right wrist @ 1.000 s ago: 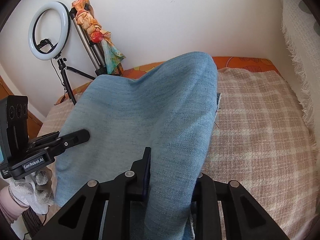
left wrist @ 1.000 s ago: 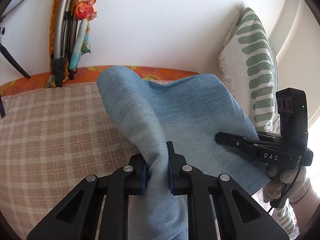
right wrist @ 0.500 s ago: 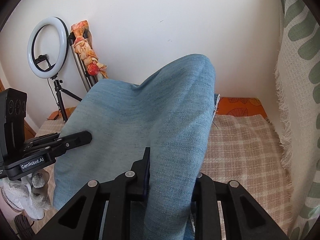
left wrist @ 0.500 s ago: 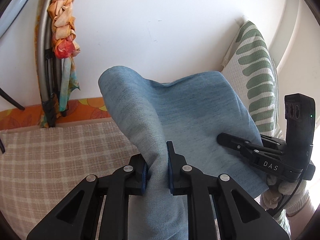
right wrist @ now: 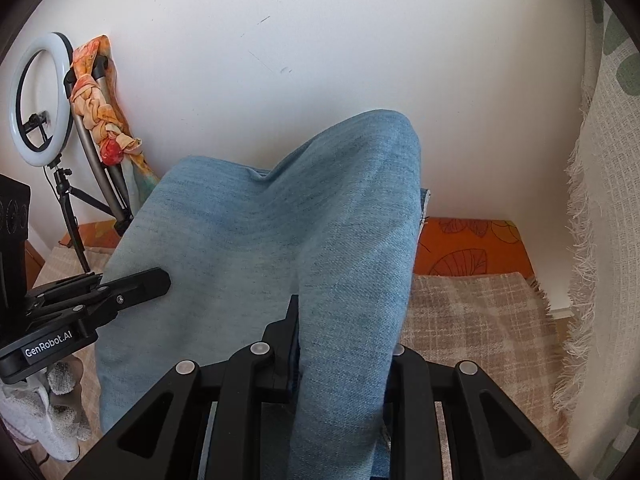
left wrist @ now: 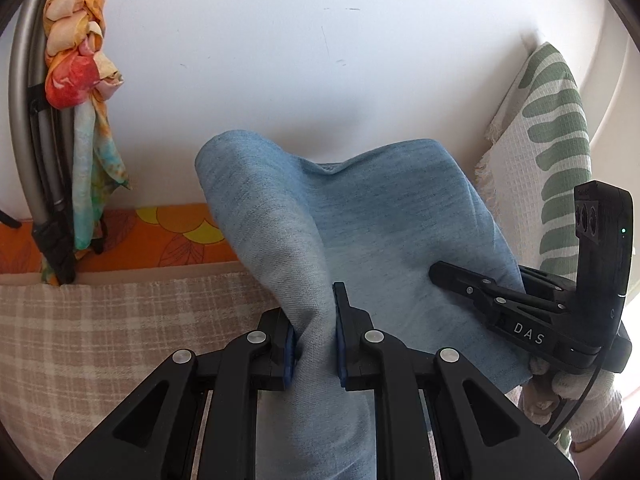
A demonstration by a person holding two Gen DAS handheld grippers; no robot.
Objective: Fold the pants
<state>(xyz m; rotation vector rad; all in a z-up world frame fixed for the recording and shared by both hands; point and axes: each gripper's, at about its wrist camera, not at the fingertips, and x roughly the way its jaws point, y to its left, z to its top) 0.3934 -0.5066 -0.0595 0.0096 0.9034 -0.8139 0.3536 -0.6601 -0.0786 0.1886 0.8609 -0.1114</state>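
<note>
Nearest the pants [left wrist: 360,240], the left tool [left wrist: 314,340] is pinched tight on a bunched fold of the blue denim, and the right tool [right wrist: 340,344] is likewise clamped on another fold. Between them the pants hang stretched in the air above the checked bed cover [left wrist: 100,340]. Beyond the pants an orange flowered sheet [right wrist: 468,248] shows at the bed's far edge against the white wall [left wrist: 320,60]. Left of the pants stands a ring light [right wrist: 38,98]; right of them hangs a green-patterned throw [left wrist: 560,160].
</note>
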